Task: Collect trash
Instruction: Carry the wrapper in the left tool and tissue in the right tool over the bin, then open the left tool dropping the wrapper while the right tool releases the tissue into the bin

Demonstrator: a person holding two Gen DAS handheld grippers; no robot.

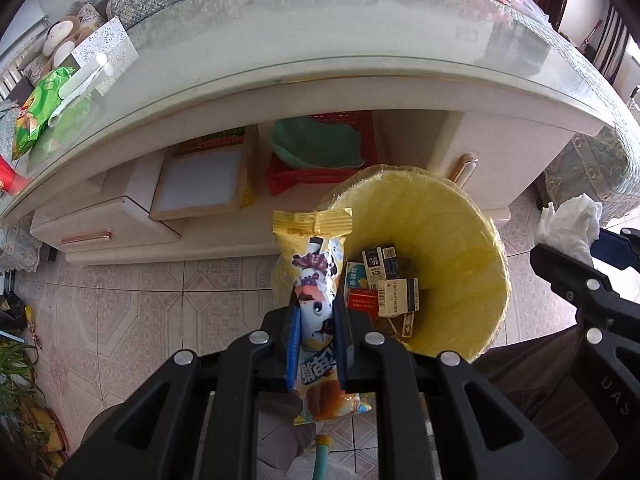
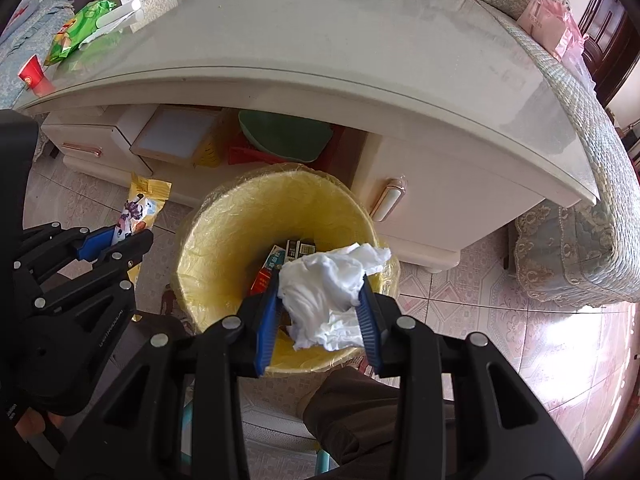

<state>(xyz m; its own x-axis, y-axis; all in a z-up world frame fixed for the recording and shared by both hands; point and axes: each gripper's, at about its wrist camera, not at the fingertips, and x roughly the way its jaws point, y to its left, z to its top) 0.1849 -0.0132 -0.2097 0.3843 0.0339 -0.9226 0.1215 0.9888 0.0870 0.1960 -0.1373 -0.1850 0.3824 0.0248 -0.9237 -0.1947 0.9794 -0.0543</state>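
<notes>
Left hand-held gripper (image 1: 316, 312): pinched a long yellow snack wrapper (image 1: 316, 280) printed with a cartoon cow, its free end level with the bin's rim, over the floor just beside it.
Right hand-held gripper (image 2: 320, 292): clamped on a crumpled white tissue (image 2: 328, 292), held above the bin's mouth.
Trash bin (image 2: 224, 240): round, lined with a yellow bag, stood on the tiled floor (image 1: 140, 300) against the table's front.
Inside the bin: small cardboard packets (image 1: 384, 284) lay at the bottom.
Table (image 2: 320, 40): pale and glass-topped; a green snack bag (image 2: 76, 36) and a red paper cup (image 2: 31, 69) sat at its far left end.
</notes>
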